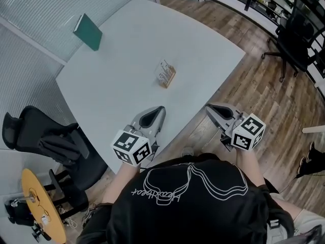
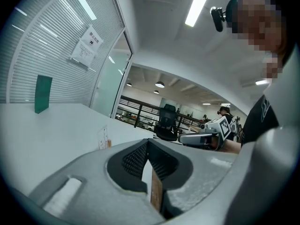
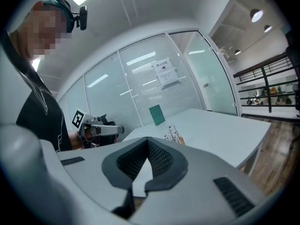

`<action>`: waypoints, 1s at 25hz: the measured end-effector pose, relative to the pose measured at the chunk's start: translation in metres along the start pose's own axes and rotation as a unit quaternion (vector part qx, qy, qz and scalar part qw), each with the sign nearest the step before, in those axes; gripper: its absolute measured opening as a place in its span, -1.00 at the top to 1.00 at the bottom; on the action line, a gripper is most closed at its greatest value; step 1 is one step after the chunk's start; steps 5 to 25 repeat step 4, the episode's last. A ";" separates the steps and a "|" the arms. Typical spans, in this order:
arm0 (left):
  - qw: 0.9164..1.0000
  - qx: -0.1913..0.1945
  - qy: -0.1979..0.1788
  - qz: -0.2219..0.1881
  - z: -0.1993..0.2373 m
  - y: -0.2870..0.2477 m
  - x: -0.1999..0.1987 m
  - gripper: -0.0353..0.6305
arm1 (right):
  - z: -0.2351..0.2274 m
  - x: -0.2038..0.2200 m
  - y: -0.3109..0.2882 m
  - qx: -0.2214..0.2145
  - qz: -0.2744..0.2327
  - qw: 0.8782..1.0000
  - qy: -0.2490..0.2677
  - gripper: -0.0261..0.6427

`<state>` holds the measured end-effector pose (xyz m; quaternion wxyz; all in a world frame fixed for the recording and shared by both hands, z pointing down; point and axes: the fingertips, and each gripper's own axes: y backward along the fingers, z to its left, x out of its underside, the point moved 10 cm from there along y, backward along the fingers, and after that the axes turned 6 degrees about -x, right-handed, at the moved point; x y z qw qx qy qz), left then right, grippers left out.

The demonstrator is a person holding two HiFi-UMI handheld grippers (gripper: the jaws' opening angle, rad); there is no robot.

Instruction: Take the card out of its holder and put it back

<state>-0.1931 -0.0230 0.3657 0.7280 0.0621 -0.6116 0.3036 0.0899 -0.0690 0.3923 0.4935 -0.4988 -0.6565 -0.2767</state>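
A small wooden holder (image 1: 166, 75) with a white card standing in it sits near the middle of the white table (image 1: 122, 39). It also shows in the left gripper view as the holder (image 2: 104, 138) and in the right gripper view as the holder (image 3: 174, 135), well ahead of both grippers. My left gripper (image 1: 161, 109) hangs over the table's near edge, jaws together with nothing between them (image 2: 148, 142). My right gripper (image 1: 209, 107) floats just off the table's near corner, its tips meeting and empty (image 3: 148, 139). Both point toward the holder.
A green book (image 1: 88, 31) stands at the table's far left edge. A black office chair (image 1: 51, 141) sits at the near left, another chair (image 1: 297, 29) at the far right on the wood floor. A round wooden stool (image 1: 43, 207) is at bottom left.
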 end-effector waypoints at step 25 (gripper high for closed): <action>1.000 -0.004 0.007 -0.012 0.009 0.006 -0.003 0.86 | 0.001 -0.001 -0.010 -0.017 -0.006 1.000 -0.006 0.90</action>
